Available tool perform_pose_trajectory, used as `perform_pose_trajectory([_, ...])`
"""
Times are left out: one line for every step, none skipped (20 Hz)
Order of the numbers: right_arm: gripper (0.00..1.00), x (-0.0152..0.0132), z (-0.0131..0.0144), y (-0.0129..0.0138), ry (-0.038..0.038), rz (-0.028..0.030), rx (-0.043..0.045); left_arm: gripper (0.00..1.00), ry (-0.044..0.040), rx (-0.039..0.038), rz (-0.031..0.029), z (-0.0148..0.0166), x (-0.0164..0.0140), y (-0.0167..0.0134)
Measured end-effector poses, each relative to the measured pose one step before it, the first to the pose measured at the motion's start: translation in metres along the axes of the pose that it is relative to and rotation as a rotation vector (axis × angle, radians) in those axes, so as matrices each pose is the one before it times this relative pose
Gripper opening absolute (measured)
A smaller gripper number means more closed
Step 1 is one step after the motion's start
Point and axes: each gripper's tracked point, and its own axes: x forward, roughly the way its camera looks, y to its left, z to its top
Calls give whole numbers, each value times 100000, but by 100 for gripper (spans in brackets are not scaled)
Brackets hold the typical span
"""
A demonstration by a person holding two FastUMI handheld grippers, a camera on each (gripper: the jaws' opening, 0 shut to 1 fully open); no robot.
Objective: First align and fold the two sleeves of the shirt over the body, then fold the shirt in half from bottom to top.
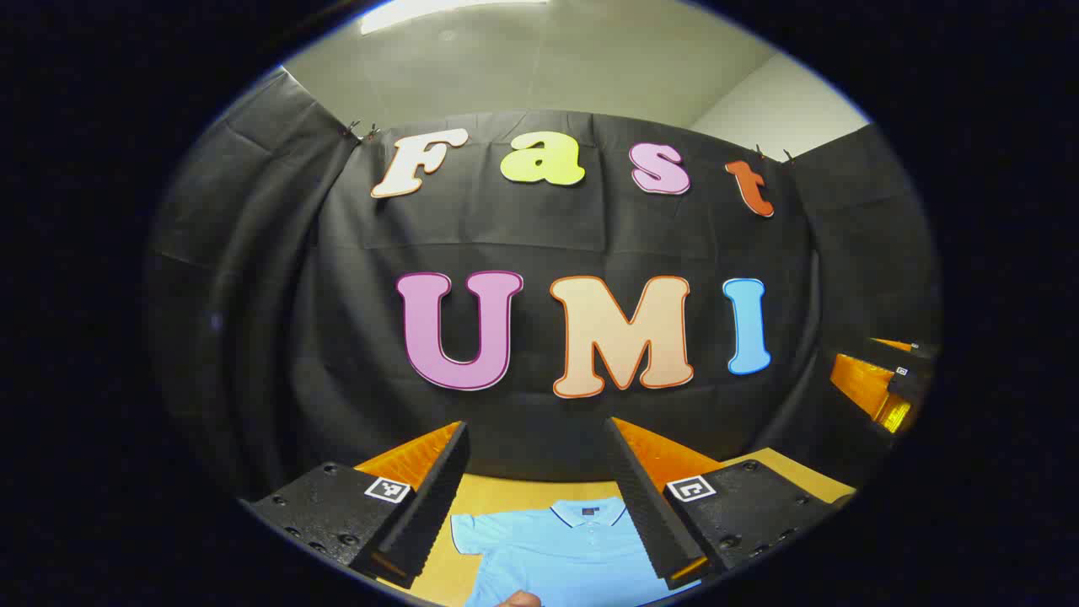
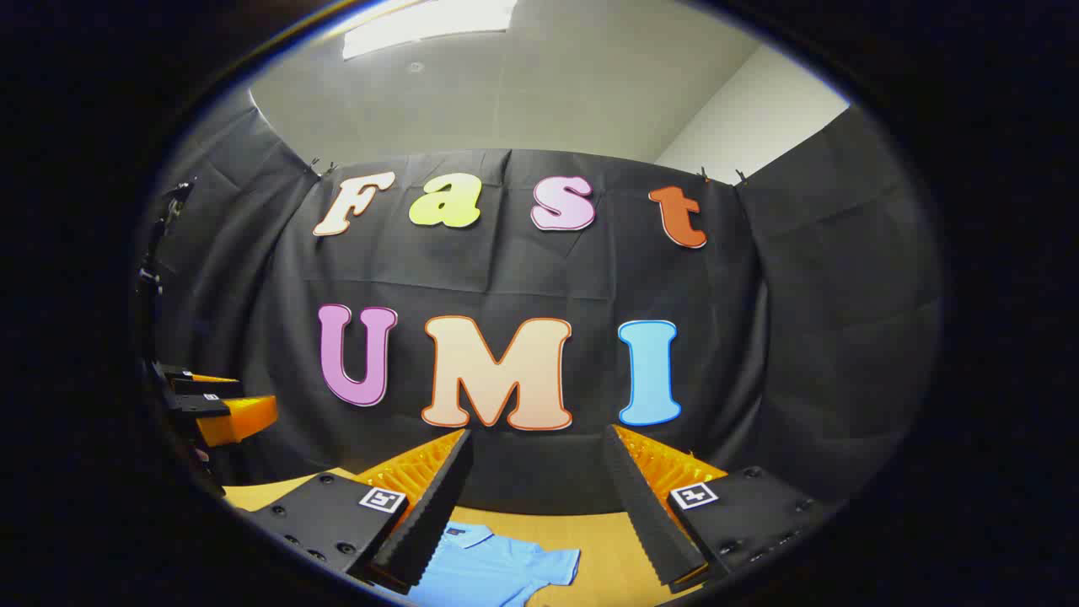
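A light blue polo shirt [image 1: 556, 552] lies flat on the wooden table [image 1: 485, 493], collar toward the far wall, one short sleeve spread to the left. My left gripper [image 1: 535, 506] hovers open above it with nothing between its fingers. In the right gripper view the same shirt [image 2: 489, 569] lies low and left, its other sleeve spread to the right. My right gripper [image 2: 535, 506] is open and empty above the table. The right gripper [image 1: 885, 388] also appears at the far right of the left gripper view. The left gripper [image 2: 211, 405] appears at the left edge of the right gripper view.
The black cloth wall [image 1: 539, 236] rises right behind the table's far edge. A fingertip [image 1: 518, 599] shows at the bottom of the left gripper view. Bare table [image 2: 598, 539] lies right of the shirt.
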Motion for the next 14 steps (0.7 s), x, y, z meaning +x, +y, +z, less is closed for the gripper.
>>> perform_pose_trajectory([98,21,133,122,-277,-1013,-1417,94,219,230,-268,85,127,450])
perform_pose_trajectory([97,-221,84,453,-216,-519,-1298,94,-449,322,-548,13,28,275])
perform_pose_trajectory([98,-39,261,625,-780,607,-248,95,-666,497,-500,242,197,410])
perform_pose_trajectory([98,-91,277,730,-748,802,72,95,-409,728,-142,94,38,363])
perform_pose_trajectory([98,35,88,254,-322,197,-9,94,103,1184,246,72,24,468])
perform_pose_trajectory([99,-6,-44,149,17,-202,86,94,-517,618,525,145,-79,488])
perform_pose_trajectory([99,56,-109,172,316,-140,439,95,-697,-12,46,257,-236,400])
perform_pose_trajectory([99,-5,-118,69,295,-184,565,95,-494,-20,-404,156,-157,-83])
perform_pose_trajectory([98,32,-170,47,508,-168,643,95,178,560,-546,-73,-201,64])
perform_pose_trajectory([98,48,-199,26,539,67,419,94,322,794,-580,-346,-196,90])
perform_pose_trajectory([98,40,-259,-9,1004,-224,205,94,308,515,-115,-79,-74,130])
perform_pose_trajectory([98,-9,-289,4,1072,-206,171,94,666,139,115,-185,-85,130])
perform_pose_trajectory([99,110,-39,39,697,-82,180,94,268,-369,284,-109,-87,198])
perform_pose_trajectory([98,-53,-85,-155,446,-264,178,95,-96,-688,8,60,-170,126])
